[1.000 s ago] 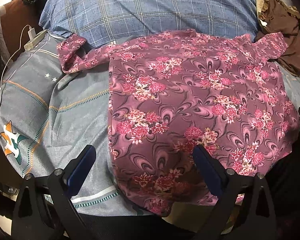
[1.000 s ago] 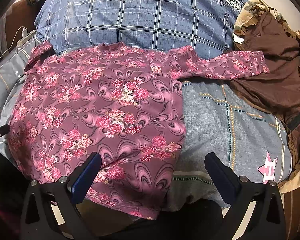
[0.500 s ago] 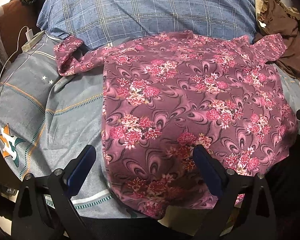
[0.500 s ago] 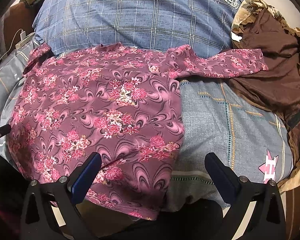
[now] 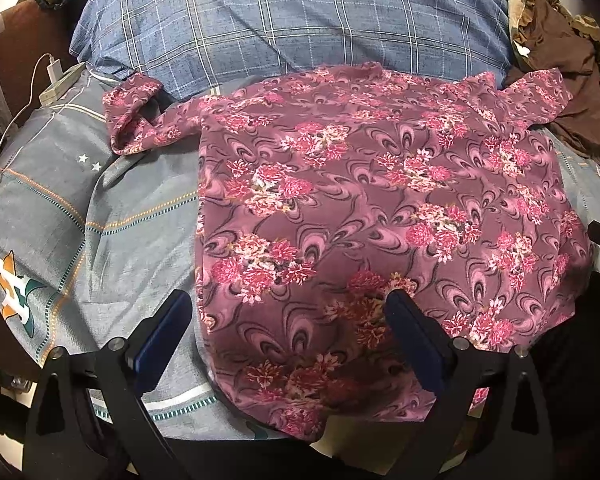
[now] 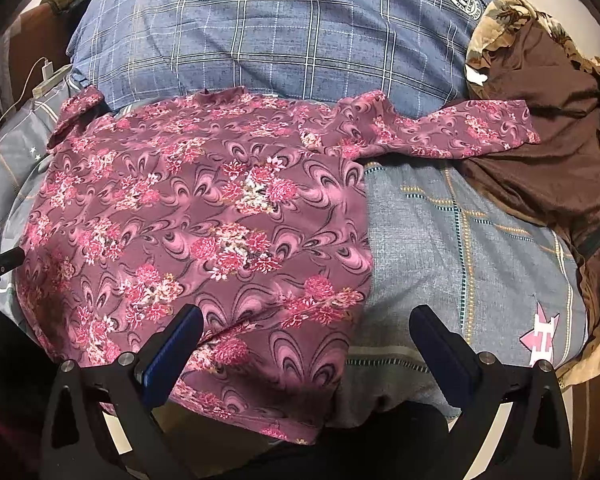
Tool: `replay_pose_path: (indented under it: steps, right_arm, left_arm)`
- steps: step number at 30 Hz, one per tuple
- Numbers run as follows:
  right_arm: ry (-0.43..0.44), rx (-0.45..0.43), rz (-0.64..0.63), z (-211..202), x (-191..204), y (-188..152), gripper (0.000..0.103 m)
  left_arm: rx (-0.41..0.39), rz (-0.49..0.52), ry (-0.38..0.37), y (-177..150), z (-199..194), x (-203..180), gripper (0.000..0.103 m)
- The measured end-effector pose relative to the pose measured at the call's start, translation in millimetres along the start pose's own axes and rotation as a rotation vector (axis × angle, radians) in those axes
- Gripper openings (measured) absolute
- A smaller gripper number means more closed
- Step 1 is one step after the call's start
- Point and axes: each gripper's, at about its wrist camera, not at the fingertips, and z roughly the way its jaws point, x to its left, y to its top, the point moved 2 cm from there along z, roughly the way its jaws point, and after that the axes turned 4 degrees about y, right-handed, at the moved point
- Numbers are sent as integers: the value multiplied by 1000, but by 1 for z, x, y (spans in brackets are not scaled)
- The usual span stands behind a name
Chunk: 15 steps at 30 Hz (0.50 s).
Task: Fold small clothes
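We have the floral top spread flat on the bed, its hem hanging slightly over the near edge and its collar up against the blue checked pillow at the far side. One sleeve lies curled toward the bed's left edge, near the charger. The other sleeve reaches out straight toward the right edge, its cuff resting on the brown garment piled there.

Our left gripper hovers over the hem's left corner with its jaws spread wide, holding nothing. Our right gripper sits likewise, jaws wide apart and empty, straddling the top's right side seam near the hem.

We judge the cloth to be thin, light and limp. It drapes closely over the bed and shows soft ripples, so it will sag wherever we do not support it. It looks smooth, possibly a little slippery, so a shallow pinch could slide off. Nothing here is fragile.

We would take hold at edges with doubled fabric, where there is more to bite on: the hem corners, the cuffs or the shoulder seams. The sleeves probably want folding in first, so each cuff seems a fair first hold. On the right, we should take care to pinch only the cuff and not the brown garment beneath it.
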Motion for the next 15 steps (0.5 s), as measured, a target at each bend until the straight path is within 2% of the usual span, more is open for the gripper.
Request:
replay_pose_path:
  steps: [15]
  right_arm:
    - [8,15,22,7,-6,1,103]
  left_arm:
    - [20,4,0,2,7,-1,99]
